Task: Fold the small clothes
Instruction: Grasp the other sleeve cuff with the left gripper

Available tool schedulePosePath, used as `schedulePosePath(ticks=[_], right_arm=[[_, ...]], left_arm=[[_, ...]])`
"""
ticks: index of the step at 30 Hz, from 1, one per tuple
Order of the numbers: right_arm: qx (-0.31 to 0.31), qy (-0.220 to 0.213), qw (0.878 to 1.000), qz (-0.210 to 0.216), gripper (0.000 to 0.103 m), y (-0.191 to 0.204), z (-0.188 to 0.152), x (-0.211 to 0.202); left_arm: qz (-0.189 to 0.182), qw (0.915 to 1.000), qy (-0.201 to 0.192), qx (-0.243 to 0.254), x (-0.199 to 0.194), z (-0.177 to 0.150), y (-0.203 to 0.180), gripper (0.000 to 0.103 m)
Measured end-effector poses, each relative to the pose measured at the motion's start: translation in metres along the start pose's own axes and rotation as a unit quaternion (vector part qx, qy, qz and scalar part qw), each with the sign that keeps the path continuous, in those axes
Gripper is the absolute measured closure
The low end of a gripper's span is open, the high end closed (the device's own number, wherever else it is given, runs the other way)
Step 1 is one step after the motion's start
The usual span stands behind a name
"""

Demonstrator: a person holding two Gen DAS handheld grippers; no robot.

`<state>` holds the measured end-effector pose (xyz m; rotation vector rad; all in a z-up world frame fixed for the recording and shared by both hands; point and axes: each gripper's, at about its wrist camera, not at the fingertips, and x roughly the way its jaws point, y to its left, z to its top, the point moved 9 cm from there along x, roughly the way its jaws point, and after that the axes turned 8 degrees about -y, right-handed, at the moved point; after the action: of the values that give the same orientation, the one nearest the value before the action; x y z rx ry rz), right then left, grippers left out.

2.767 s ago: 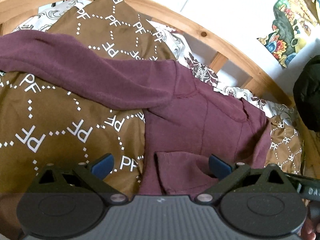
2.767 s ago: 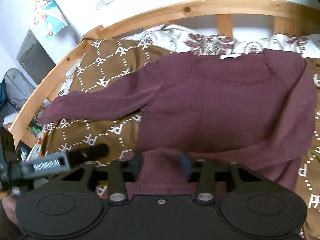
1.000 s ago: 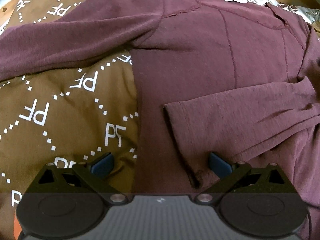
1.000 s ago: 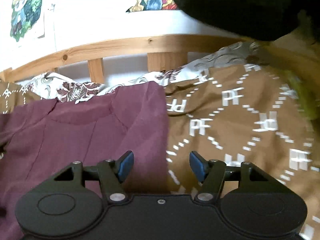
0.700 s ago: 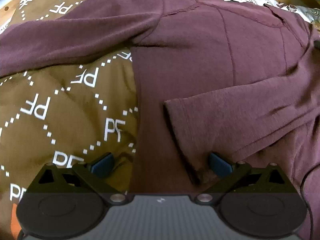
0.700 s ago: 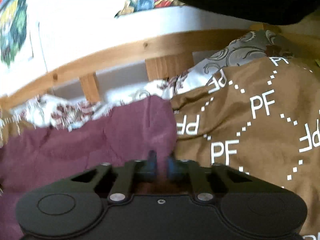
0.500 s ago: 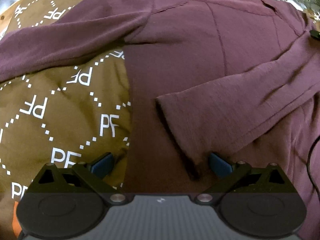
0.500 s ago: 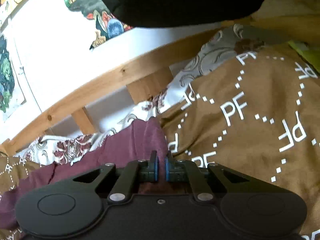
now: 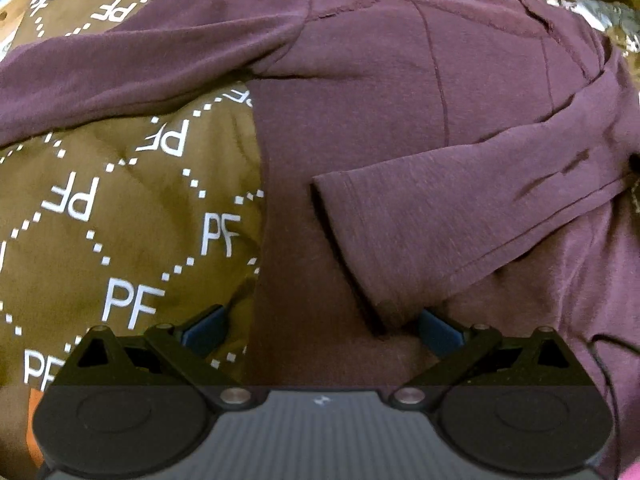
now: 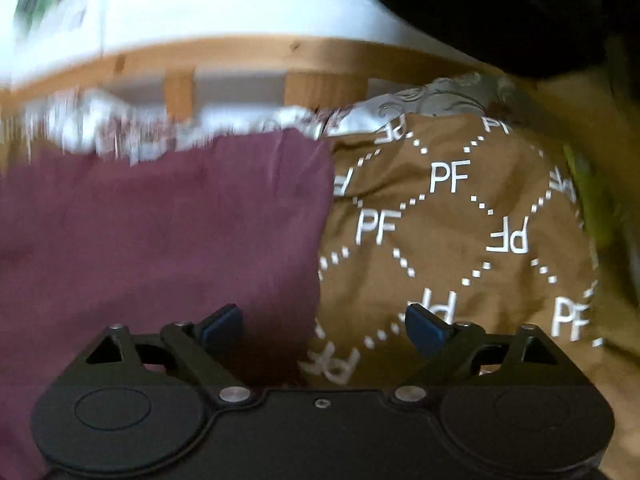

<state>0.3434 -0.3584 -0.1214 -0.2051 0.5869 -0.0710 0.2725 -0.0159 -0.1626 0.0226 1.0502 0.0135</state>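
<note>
My brown quilt (image 9: 120,200) with its white "PF" lettering fills the left wrist view from 7 to 11 o'clock and the right wrist view from 1 to 5 o'clock; its edges run out of both pictures. On it lies the maroon sweatshirt (image 9: 360,92), covering the left wrist view from 11 round to 4 o'clock, its hem hidden behind my gripper body and its right side cut off by the frame. One sleeve stretches out toward 9 o'clock, its cuff out of view. The other sleeve (image 9: 460,208) is folded across the body, cuff end pointing to 7 o'clock. In the right wrist view the sweatshirt takes up 7 to 11 o'clock, but that picture is smeared by motion, so seams are lost. Beyond it, at 12 o'clock, a wooden bed rail (image 10: 248,54) and patterned sheet (image 10: 120,132) show only as streaks, and a dark mass at 1 o'clock I cannot identify.

My left gripper (image 9: 320,330) stands wide, the folded cuff just inside its right finger, nothing pinched. My right gripper (image 10: 322,326) has just been spreading its jaws and stands wide over the sweatshirt's side edge, gripping nothing.
</note>
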Motion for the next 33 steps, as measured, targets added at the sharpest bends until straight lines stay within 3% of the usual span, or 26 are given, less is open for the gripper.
schedulePosePath(ticks=[3, 7, 10, 15, 18, 20, 22, 26, 29, 33], right_arm=[[-0.06, 0.01, 0.997, -0.042, 0.012, 0.004, -0.015, 0.011], [-0.018, 0.019, 0.998, -0.052, 0.01, -0.005, -0.019, 0.014], [0.032, 0.008, 0.999, -0.038, 0.008, -0.007, -0.015, -0.003], [0.109, -0.027, 0.994, 0.011, 0.001, 0.004, -0.002, -0.044], [0.121, -0.045, 0.99, 0.047, 0.001, 0.02, 0.005, -0.064], [0.112, -0.056, 0.99, 0.065, 0.001, 0.032, 0.01, -0.076], [0.096, -0.072, 0.99, 0.078, 0.001, 0.043, 0.015, -0.085], [0.067, -0.093, 0.989, 0.093, 0.001, 0.059, 0.022, -0.092], [0.057, -0.088, 0.989, 0.106, 0.001, 0.069, 0.019, -0.089], [0.049, -0.07, 0.99, 0.111, 0.001, 0.077, 0.011, -0.08]], left_arm=[[-0.017, 0.9994, -0.009, -0.028, -0.013, 0.001, 0.009, 0.001], [-0.02, 0.995, -0.064, -0.073, -0.048, 0.013, 0.041, 0.001], [-0.003, 0.9851, -0.127, -0.116, -0.078, 0.028, 0.08, 0.001], [0.055, 0.9545, -0.219, -0.195, -0.12, 0.064, 0.16, 0.001], [0.087, 0.9444, -0.227, -0.221, -0.128, 0.073, 0.204, 0.001], [0.104, 0.9324, -0.232, -0.257, -0.13, 0.075, 0.238, 0.001], [0.114, 0.9182, -0.226, -0.305, -0.123, 0.074, 0.268, 0.001], [0.125, 0.8795, -0.23, -0.397, -0.107, 0.069, 0.322, 0.001], [0.118, 0.8574, -0.237, -0.442, -0.093, 0.066, 0.34, 0.002], [0.11, 0.8403, -0.246, -0.471, -0.076, 0.069, 0.345, 0.011]])
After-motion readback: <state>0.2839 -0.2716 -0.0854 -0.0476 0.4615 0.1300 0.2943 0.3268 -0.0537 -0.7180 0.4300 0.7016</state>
